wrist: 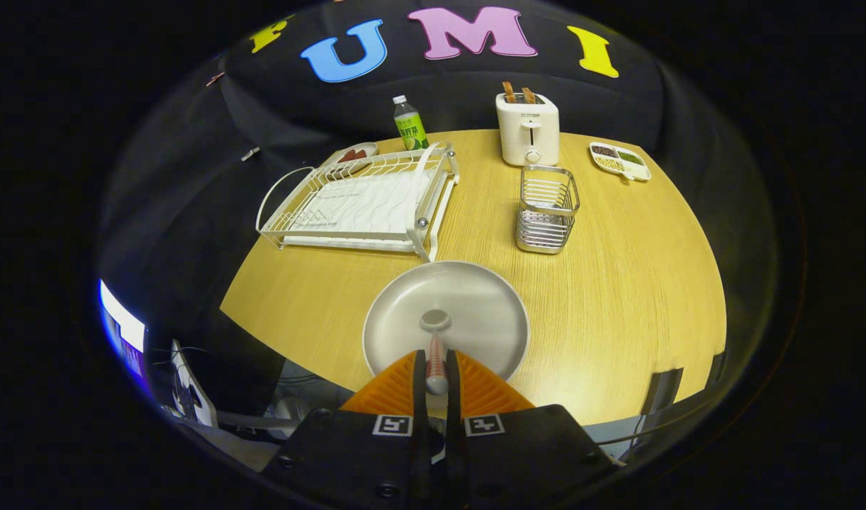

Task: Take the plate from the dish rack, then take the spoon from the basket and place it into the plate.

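The gripper (436, 368) is holding the spoon (435, 347); its jaws are squeezing the handle from both sides. The spoon's round end is sitting over the middle of the plate (405, 312). The plate is lying flat on the wooden surface (617, 283), just ahead of the jaws. The dish rack (362, 202) and the basket (546, 209) are standing beyond it.

The toaster (528, 129) front reads "SUPOR"; bottle (409, 124) label illegible
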Demonstrator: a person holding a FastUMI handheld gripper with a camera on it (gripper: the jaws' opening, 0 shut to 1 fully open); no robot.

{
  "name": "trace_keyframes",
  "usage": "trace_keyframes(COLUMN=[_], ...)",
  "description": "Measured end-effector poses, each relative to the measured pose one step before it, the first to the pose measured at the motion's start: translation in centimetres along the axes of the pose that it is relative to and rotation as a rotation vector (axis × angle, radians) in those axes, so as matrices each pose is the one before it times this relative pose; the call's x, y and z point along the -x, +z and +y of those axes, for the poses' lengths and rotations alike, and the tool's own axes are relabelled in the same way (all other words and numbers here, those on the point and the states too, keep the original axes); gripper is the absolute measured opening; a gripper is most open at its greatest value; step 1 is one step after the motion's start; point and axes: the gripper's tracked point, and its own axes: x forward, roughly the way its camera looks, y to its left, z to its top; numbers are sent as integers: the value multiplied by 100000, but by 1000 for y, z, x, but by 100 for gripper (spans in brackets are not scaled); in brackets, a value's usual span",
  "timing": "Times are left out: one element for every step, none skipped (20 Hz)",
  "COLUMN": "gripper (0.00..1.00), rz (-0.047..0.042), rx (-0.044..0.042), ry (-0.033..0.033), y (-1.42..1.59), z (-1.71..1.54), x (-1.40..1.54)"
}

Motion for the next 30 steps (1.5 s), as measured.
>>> trace_keyframes(gripper=[13, 15, 16, 18, 19, 19, 20, 29, 38, 58, 78, 98, 100, 99, 99, 99, 99, 99, 99, 99, 99, 99, 99, 99, 99, 99, 99, 99, 99, 99], rz=[487, 140, 393, 230, 321, 467, 227, 164, 155, 151, 319, 57, -15, -15, -316, -492, -1000, -1821, -2687, -3072, -3344, -3240, -2784, -3009, -2960, -2895, -3157, -3008, -2412, -2931], rx=[-1277, -629, 255, 536, 358, -206, -293, 91, 423, 276, 542, 572, 576, 583, 550, 612, 738, 1149, 1704, 1884, 1715, 1269, 523, -117, -343, -515, -268, 152, 535, 293], ry=[-664, -988, -1432, -1042, -520, 432, 288, -605, -989, -291, -1550, 25, -243, -393, -530, -743, -848, -1292, -1568, -1638, -1590, -1519, -1321, -230, -64, 6, -134, -398, -641, -1043], y=[0, -70, -68, 60, -83, 32, 1, 36, -22, 34, -13, -100, -73, -8, 83, 219, 326, 706, 922, 1227, 1223, 1456, 1268, 1561, 1870, 1707, 1534, 1602, 1352, 1460], z=[-204, -161, -354, -291, -187, 91, 59, -215, -297, -127, -246, -119, 103, -151, -4, -101, -179, -150, -217, -289, -356, -276, -197, 13, 11, 30, 40, -17, -39, -102], x=[-86, -200, 28, -74, -86, -126, 42, -59, -62, -13, -13, -194, 127, 61, 94, 58, 412, 318, 418, 482, 491, 419, 683, 589, 554, 535, 560, 477, 447, 549])
